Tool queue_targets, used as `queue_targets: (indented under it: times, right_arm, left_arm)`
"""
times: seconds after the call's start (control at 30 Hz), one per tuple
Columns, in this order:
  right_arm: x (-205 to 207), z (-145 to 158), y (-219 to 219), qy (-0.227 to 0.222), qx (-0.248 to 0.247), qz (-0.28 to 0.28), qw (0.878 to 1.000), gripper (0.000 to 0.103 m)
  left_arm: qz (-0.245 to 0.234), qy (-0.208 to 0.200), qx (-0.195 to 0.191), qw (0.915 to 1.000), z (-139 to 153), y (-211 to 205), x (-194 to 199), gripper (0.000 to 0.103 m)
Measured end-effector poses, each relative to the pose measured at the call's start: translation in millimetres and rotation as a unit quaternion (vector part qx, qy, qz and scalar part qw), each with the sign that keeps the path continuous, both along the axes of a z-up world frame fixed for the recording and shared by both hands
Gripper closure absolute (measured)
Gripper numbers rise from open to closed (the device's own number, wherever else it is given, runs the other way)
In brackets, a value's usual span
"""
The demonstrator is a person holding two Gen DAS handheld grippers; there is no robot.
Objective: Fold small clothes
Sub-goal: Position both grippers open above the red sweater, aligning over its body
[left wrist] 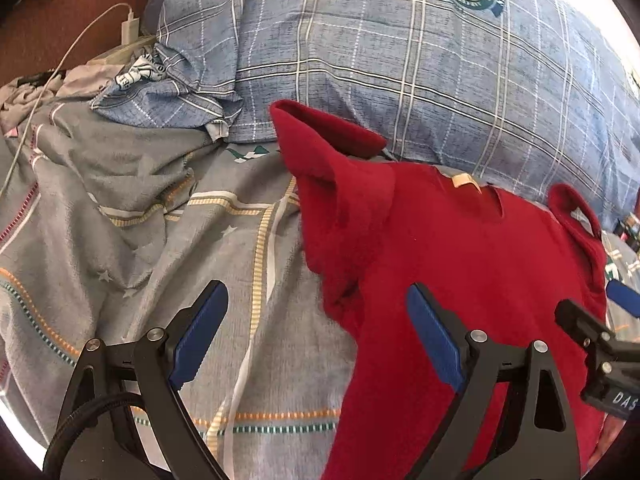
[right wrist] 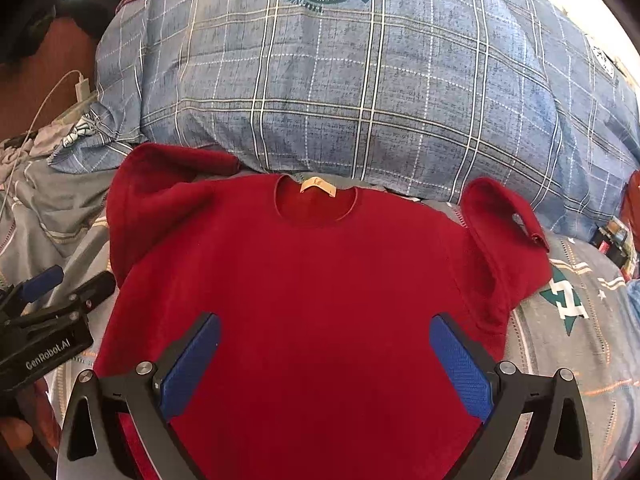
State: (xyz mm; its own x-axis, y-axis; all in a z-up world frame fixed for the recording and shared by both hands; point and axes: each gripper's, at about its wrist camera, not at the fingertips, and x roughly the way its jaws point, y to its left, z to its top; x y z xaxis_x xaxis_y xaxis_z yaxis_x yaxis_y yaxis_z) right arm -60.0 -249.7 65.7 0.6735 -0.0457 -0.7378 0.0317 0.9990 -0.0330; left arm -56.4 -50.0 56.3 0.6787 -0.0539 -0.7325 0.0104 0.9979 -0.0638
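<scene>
We see the red shirt (right wrist: 320,280) lying flat, front up, on the grey patterned bedsheet (left wrist: 140,220), its collar toward the blue plaid pillow (right wrist: 360,100). Both sleeves bunch upward. Left tongs (left wrist: 316,332) are spread wide, empty, over the shirt's left edge. Right tongs (right wrist: 324,360) are likewise released, above the shirt's lower body. A white charger cable (left wrist: 60,64) lies far left.

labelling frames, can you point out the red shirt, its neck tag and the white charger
red shirt (right wrist: 320,280), right wrist view, middle of the chest
neck tag (right wrist: 318,187), right wrist view, centre of the tan label
white charger (left wrist: 130,27), left wrist view, plug body
</scene>
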Motion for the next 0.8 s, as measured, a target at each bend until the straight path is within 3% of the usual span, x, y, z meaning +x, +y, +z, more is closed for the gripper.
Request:
queue_targets:
  times: [0.3,0.8]
  right_arm:
    - [18.1,-12.1,7.3,0.01,0.005,0.005,1.0,0.0]
    - [37.0,-22.7,24.4,0.009,0.006,0.02,1.0,0.0]
  left_arm:
    - [-0.004,0.012,-0.003,0.9999,-17.3,-0.5,15.2,0.012]
    - [-0.006,0.005,0.008,0.9999,-21.9,5.5,21.3,0.012]
